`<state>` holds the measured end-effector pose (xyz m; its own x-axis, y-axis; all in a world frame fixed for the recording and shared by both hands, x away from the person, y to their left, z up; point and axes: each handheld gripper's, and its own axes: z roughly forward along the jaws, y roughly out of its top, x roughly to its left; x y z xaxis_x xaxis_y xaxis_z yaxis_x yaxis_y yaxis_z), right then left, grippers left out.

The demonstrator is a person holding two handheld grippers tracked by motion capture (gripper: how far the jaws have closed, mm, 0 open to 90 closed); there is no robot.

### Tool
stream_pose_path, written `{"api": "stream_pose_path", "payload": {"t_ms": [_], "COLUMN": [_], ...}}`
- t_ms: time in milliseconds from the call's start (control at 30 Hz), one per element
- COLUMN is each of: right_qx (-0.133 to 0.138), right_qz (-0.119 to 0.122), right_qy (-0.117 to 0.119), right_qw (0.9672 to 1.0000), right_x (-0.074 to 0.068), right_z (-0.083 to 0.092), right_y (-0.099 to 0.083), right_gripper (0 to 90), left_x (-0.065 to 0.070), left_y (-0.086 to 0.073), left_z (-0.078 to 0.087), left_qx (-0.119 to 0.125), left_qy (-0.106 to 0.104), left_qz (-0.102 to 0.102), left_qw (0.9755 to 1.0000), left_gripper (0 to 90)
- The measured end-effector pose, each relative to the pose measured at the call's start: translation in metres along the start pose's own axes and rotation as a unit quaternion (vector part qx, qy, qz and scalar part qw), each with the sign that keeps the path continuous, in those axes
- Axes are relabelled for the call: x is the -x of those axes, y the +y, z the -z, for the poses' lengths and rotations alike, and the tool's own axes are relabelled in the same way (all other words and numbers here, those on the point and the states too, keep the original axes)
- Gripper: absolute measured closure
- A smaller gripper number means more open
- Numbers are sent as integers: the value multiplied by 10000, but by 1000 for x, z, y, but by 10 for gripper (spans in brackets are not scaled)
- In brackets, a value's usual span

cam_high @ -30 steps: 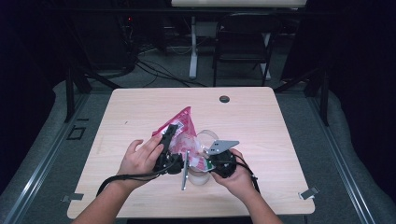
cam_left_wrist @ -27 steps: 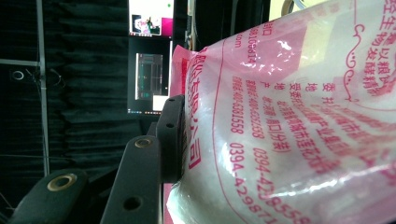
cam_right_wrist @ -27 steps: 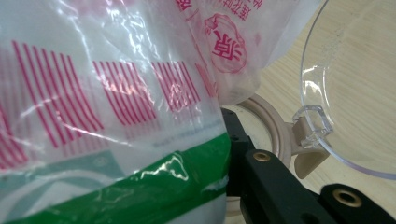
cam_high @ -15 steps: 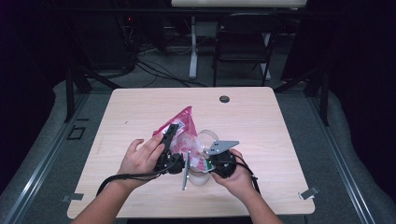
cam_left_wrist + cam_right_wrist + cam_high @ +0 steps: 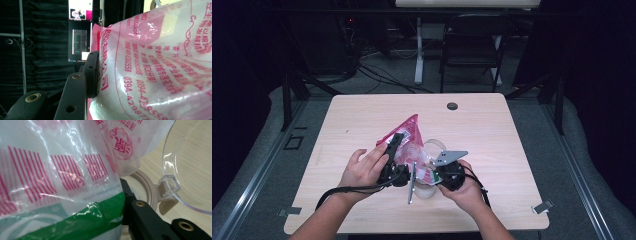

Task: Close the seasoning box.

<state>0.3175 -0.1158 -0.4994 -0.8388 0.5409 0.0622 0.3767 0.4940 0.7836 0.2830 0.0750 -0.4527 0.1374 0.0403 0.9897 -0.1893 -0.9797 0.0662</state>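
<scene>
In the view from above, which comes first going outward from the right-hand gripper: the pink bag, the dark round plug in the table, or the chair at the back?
Starting from the right gripper:
1. Pink bag: right at the gripper, near the table's middle, with the left gripper on its other side.
2. Dark round plug: farther up, near the table's far edge.
3. Chair: farthest, on the floor beyond the table.

The right claw (image 5: pixel 120 220) grips a printed plastic bag (image 5: pixel 62 182) beside a clear lid (image 5: pixel 190 170).

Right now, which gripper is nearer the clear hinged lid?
Right. The right gripper holds the bag right beside the clear lid; the left gripper grips the bag on its far side.
</scene>
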Motion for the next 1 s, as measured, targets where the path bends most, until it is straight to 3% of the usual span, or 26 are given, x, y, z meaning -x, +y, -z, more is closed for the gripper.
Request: {"api": "stream_pose_path", "payload": {"t_ms": [533,1000], "right_qx": [-27,65], "right_qz": [83,161], "right_qy": [-92,-82], "right_qw": [9999,9998], "right_x": [-3,-5], "right_z": [4,5], "right_y": [3,8], "right_gripper": [900,900], "left_x": [6,11], "left_y": [-13,-27], "left_z": [-1,-2], "left_qx": [-113,-312], "left_qy": [-157,-351], "left_qz": [273,609], "left_qw": [9994,9970], "left_gripper": [642,652]}}
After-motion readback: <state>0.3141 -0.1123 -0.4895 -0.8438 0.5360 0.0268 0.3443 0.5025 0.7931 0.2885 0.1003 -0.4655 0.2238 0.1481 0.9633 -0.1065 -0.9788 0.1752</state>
